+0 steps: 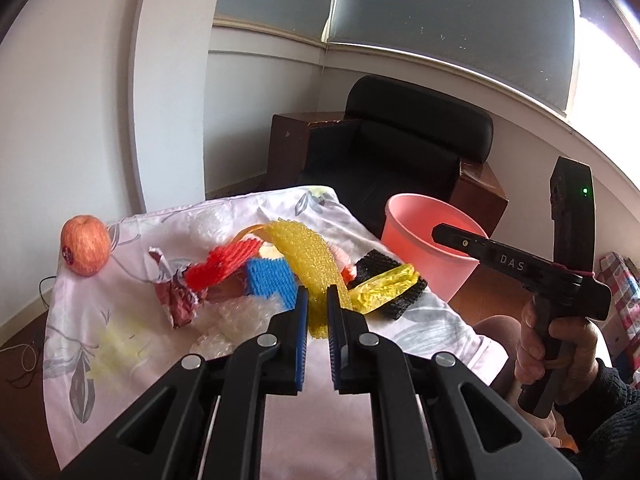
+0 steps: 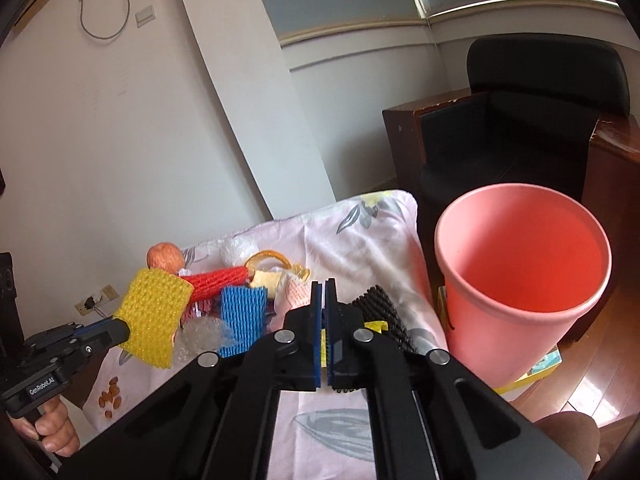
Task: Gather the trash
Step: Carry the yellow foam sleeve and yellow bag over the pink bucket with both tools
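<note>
Left gripper [image 1: 317,294] has its fingers clamped on a yellow foam net [image 1: 308,264], held up off the desk [image 1: 452,320]. Right gripper [image 2: 324,286] fingers are pressed together with nothing between them. Just past them sit the blue net [image 2: 242,316], red net [image 2: 218,278] and black net [image 2: 384,314]; the pink bin [image 2: 520,292] stands off to their right.

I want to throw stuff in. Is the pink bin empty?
Empty as far as shows: the bin stands upright, its inside bare pink; the very bottom is hidden.
</note>
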Demonstrator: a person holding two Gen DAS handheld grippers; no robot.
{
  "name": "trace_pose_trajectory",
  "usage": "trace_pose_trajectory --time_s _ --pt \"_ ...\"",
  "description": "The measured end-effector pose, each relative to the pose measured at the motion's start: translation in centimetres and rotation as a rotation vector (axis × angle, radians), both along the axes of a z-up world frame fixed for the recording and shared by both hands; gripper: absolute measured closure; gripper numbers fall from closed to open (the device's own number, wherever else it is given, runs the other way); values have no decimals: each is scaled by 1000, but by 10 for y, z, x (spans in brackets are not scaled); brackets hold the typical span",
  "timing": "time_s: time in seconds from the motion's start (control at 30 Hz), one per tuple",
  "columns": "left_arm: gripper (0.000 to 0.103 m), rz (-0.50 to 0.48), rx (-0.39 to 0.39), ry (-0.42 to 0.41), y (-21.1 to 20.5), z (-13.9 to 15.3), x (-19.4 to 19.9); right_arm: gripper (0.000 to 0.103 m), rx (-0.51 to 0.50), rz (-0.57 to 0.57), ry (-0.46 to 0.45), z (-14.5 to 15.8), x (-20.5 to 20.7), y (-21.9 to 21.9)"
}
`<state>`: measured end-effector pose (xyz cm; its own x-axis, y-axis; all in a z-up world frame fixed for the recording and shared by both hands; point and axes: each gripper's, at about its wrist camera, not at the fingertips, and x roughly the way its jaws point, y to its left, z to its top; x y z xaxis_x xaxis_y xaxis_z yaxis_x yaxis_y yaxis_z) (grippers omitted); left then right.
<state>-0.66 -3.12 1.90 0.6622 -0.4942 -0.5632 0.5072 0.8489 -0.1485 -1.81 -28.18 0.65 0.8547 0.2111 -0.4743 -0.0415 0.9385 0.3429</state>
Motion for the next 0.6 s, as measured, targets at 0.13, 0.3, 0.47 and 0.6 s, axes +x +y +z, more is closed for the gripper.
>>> trace_pose_trajectory --time_s 0.13,0.3,0.47,0.6 --pt "95 -40 -18 -27 -21 10 7 101 -8 -55 -49 15 -6 -20" --pt "95 -74 -29 -54 -43 20 18 101 7 -76 -22 18 -4 -40" --pt "95 -80 -21 -29 -52 14 23 101 87 2 75 -13 5 -37" --pt "95 -72 -22 10 -48 3 25 96 123 72 143 -34 19 -25"
